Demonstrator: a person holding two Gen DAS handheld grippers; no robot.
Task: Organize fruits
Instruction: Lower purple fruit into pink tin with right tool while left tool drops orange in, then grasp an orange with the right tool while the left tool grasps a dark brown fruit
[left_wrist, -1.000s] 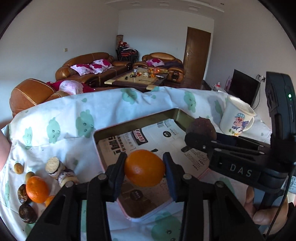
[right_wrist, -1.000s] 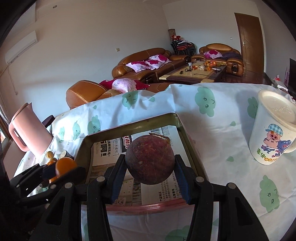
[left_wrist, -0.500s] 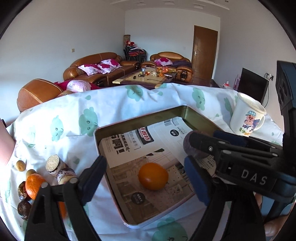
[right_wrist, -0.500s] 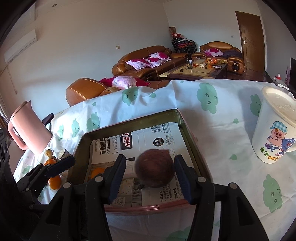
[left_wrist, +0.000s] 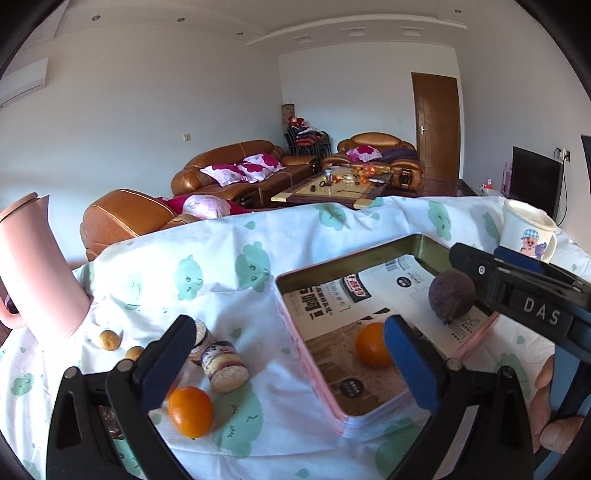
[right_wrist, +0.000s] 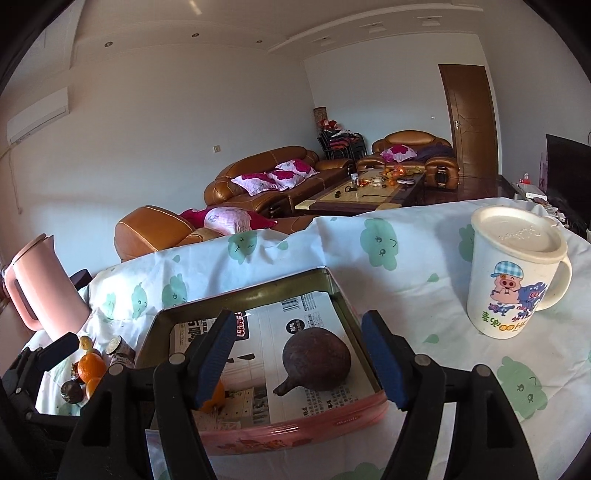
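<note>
Passion fruit (right_wrist: 317, 360): loose in tin tray (right_wrist: 258, 291); right gripper (right_wrist: 299, 354) jaws opening around it, left gripper (left_wrist: 291, 354) wide, empty. Risk: withdrawing finger nudges it rolling.

The left gripper (left_wrist: 291, 354) points downward, its jaws opening wide with nothing gripped. The right gripper (right_wrist: 301, 350) angles down too, jaws opening, pads untouched.

We see both fisheye views bright and sharp in daylight from the near right, the tablecloth (left_wrist: 229, 295) glaring white, the dark fruit (right_wrist: 317, 360) casting a shadow to its left, walls dimmer, straight lines bowing toward black vignetted corners.
</note>
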